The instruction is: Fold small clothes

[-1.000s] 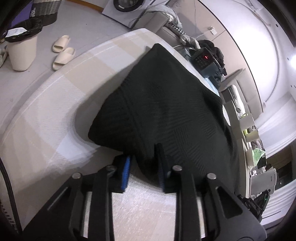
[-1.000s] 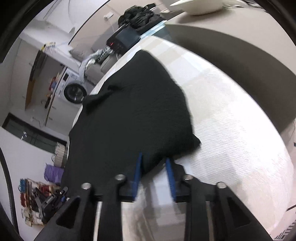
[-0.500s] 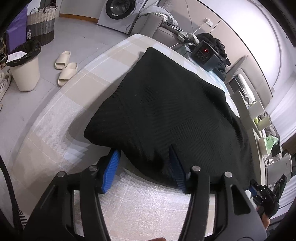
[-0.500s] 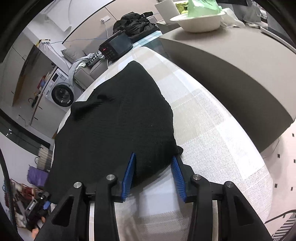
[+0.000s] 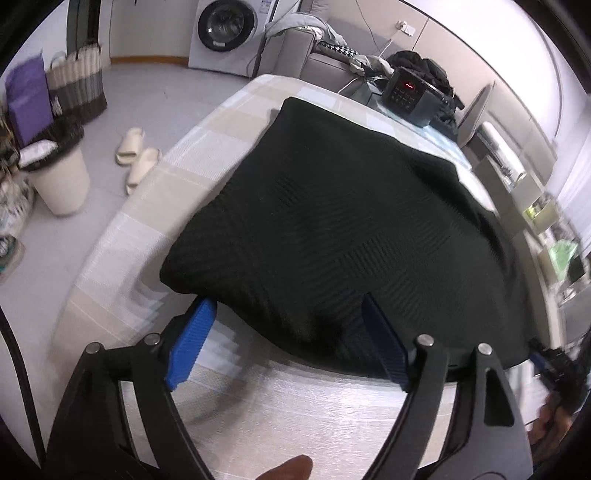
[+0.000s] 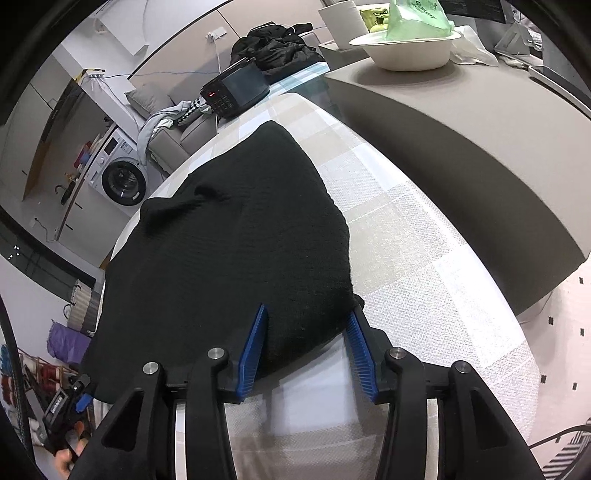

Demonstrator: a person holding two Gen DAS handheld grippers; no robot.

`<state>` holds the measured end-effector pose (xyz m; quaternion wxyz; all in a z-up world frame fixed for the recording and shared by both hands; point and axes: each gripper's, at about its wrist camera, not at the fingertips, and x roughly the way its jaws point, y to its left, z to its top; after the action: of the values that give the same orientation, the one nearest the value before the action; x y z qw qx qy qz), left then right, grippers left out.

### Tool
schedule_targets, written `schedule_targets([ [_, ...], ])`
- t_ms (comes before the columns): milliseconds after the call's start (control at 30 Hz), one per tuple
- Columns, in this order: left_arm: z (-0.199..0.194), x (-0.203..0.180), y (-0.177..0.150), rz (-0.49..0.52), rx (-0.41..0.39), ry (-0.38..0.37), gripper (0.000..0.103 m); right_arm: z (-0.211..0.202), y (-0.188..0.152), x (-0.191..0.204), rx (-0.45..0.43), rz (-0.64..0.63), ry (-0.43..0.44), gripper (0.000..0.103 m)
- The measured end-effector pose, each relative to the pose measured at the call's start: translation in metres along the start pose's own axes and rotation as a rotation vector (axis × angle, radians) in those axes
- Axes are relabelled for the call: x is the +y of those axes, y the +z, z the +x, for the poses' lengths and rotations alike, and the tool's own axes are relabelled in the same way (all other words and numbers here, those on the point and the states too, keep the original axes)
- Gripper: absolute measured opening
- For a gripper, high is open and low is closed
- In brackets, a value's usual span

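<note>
Checked beige tablecloth (image 5: pixel 207 147) on table, w/ black knit garment (image 5: pixel 332 221) lying flat on it.

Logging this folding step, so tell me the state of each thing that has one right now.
Black garment: lying folded on the checked table cover.
Left claw: opening, near hem between the pads, not pinched.
Right claw: opening, garment corner between the pads.
Washing machine: door shut.

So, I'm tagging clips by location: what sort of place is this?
Most likely a lived-in home, a combined living and laundry area: a white front-loading washing machine, a grey sofa draped with clothes, and pale slippers on the floor.
</note>
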<state>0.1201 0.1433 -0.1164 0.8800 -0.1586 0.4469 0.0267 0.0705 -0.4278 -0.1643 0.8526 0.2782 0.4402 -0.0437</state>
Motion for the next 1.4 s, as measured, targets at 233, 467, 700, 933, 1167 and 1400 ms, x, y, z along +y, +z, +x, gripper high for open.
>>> schedule_targets([
  [233,-0.008,-0.011,-0.005,0.066,-0.045,0.103,0.102,-0.001,0.003,-0.01,0.0,0.015,0.046,0.054],
  [467,-0.019,-0.01,-0.003,0.088,-0.078,0.145,0.102,0.003,0.01,-0.009,0.007,0.031,0.056,0.055],
  [700,-0.024,-0.01,-0.004,0.095,-0.08,0.157,0.102,0.005,0.01,-0.006,0.009,0.03,0.047,0.055],
  [933,-0.023,-0.01,-0.007,0.093,-0.073,0.155,0.102,0.002,0.009,-0.009,0.014,0.038,0.046,0.055],
  [1167,-0.018,-0.011,-0.007,0.096,-0.064,0.154,0.102,-0.002,0.009,-0.012,0.007,0.048,0.068,0.055],
  [1400,-0.014,-0.015,-0.005,0.1,-0.06,0.132,0.102,0.003,0.009,-0.014,-0.013,0.026,0.078,0.014],
])
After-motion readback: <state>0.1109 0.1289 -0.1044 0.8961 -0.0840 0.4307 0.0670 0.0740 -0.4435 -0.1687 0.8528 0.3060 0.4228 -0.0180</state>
